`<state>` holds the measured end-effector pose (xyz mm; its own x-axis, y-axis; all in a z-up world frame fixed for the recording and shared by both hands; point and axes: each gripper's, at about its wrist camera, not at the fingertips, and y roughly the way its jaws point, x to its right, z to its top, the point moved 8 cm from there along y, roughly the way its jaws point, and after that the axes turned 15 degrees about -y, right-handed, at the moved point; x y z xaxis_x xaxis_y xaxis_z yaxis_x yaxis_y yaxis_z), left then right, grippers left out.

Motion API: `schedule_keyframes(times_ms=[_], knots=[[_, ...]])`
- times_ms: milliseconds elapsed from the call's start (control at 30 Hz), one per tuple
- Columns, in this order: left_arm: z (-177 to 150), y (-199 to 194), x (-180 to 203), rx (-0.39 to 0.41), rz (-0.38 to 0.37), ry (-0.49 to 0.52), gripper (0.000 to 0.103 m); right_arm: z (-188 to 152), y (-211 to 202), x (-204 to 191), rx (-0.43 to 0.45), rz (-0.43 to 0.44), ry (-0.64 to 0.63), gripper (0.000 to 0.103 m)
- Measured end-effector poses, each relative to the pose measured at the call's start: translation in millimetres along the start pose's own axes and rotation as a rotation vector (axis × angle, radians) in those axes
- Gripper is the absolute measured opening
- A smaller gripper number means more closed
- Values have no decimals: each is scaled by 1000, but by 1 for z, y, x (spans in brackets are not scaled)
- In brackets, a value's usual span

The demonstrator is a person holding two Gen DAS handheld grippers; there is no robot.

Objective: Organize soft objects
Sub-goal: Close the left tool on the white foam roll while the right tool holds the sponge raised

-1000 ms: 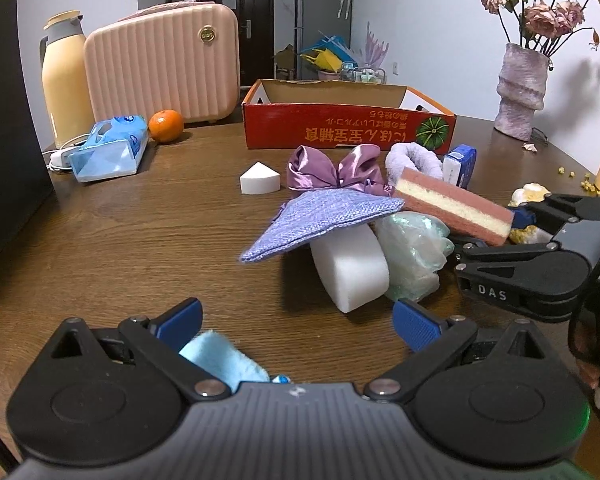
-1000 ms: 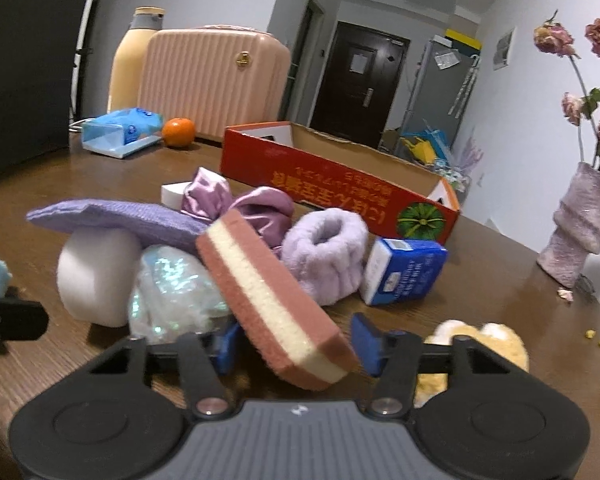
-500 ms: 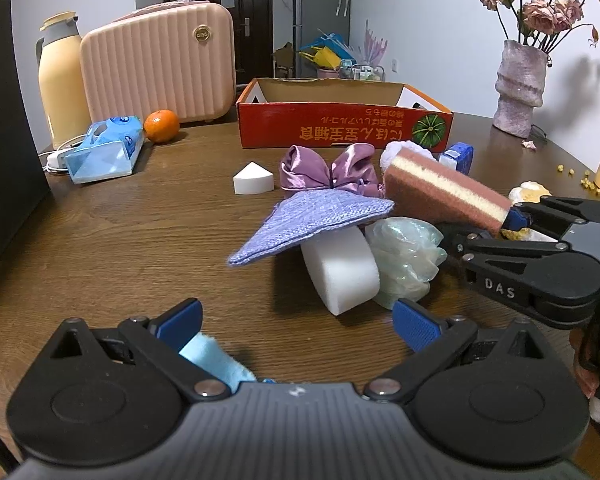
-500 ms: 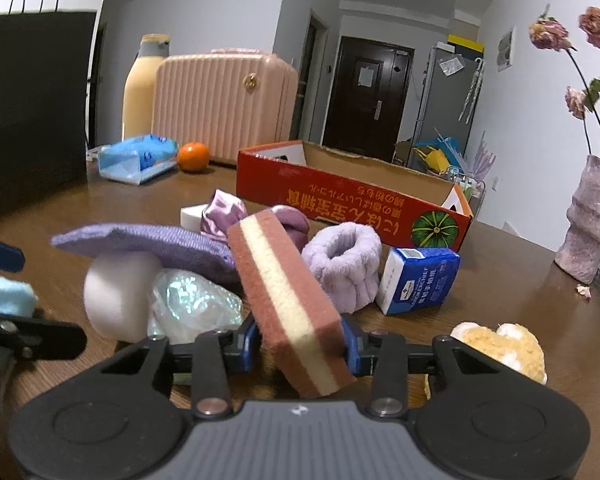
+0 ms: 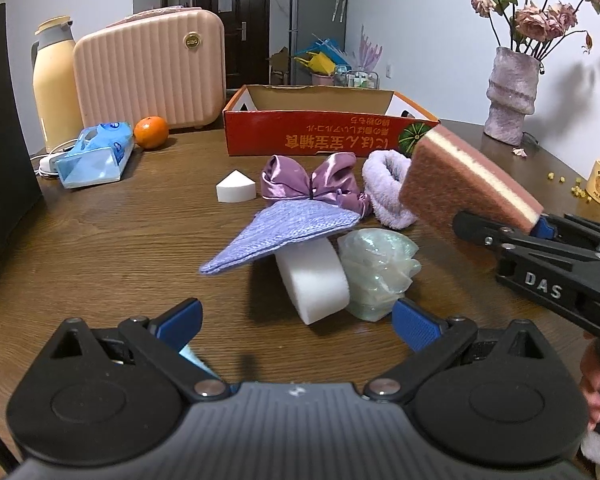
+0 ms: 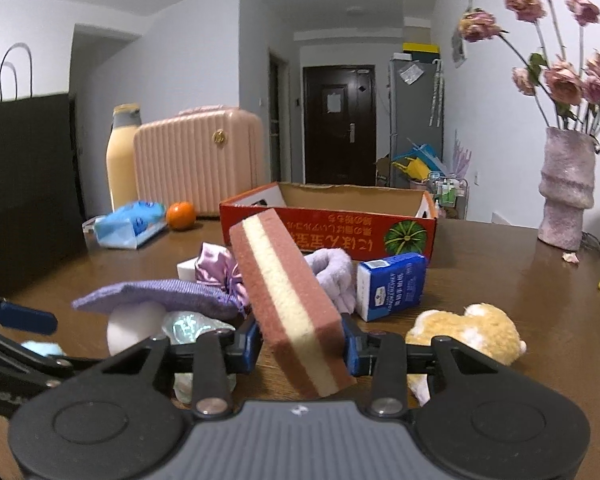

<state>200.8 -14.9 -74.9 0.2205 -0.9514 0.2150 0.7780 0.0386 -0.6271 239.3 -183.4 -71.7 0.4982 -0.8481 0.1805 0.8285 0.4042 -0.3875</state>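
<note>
Right wrist view: right gripper (image 6: 300, 346) clamps the sponge (image 6: 290, 304) near one end — that long overhang could clip the red box (image 6: 380, 236) rim and twist free.

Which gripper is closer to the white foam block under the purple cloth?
Left. The left gripper hangs open just in front of the white foam block, not touching it. The right gripper, shut on the sponge, is off to the side.

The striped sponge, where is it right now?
The striped sponge is clamped in the right gripper, lifted off the table, in front of the red cardboard box and beside the purple scrunchie.
</note>
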Motion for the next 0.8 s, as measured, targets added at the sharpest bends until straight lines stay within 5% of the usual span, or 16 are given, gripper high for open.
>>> schedule_keyframes(times_ms=[333, 800], knots=[[15, 8, -2, 40, 46, -48, 97, -4, -11, 11, 21, -11, 60, 39], [18, 32, -10, 30, 70, -101, 76, -5, -12, 10, 15, -9, 62, 39]])
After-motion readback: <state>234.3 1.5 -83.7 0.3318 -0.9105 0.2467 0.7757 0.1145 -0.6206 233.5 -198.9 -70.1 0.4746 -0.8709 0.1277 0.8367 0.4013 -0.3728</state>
